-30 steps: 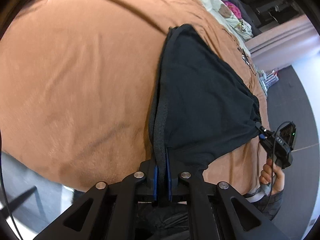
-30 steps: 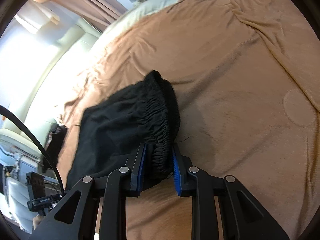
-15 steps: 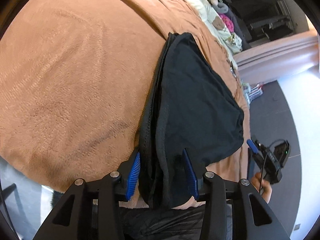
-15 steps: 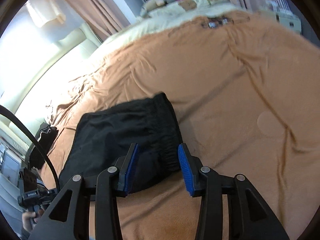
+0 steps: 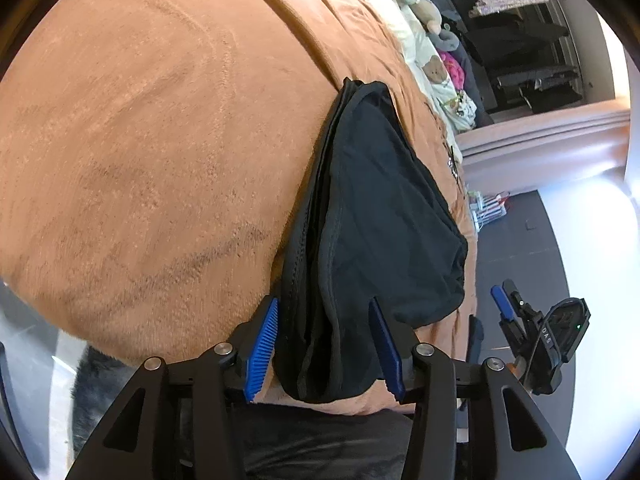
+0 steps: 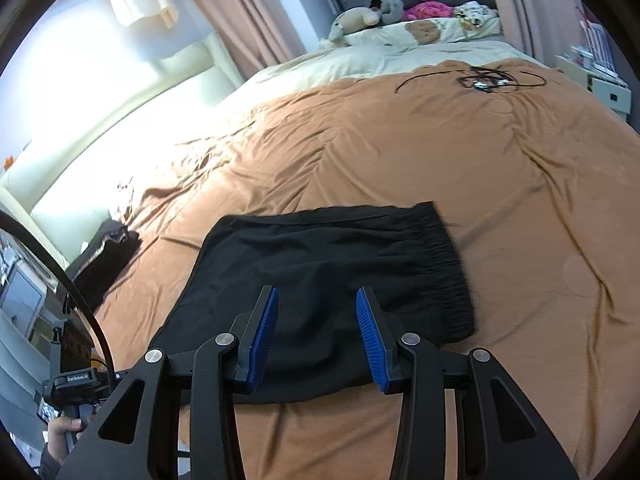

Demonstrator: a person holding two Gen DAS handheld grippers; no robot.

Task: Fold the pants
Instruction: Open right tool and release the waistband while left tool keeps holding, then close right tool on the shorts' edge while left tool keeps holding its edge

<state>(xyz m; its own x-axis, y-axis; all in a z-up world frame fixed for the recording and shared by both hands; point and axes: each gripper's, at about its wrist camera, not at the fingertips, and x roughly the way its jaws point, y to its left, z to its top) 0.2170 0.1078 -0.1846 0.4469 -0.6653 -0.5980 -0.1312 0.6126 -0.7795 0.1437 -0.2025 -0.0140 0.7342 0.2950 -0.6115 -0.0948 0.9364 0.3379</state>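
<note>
While folded flat: black pants (image 6: 320,280), a soft matte rectangle on the fuzzy tan blanket (image 6: 500,200).
Waistband: gathered ribbed elastic along the pants' right edge.
Left gripper (image 5: 324,344): jaws opening, ridged blue pads (image 5: 262,344) straddling the pants' layered hem, not pressing.
Right gripper (image 6: 316,336): jaws spread above the pants, gripping nothing.

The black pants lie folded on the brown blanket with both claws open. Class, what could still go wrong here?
1. The pants hang over the blanket's near edge between the opening left claw, so pulling back might snag them.
2. From the right claw, the waistband end looks bunched; the fold may loosen.
</note>
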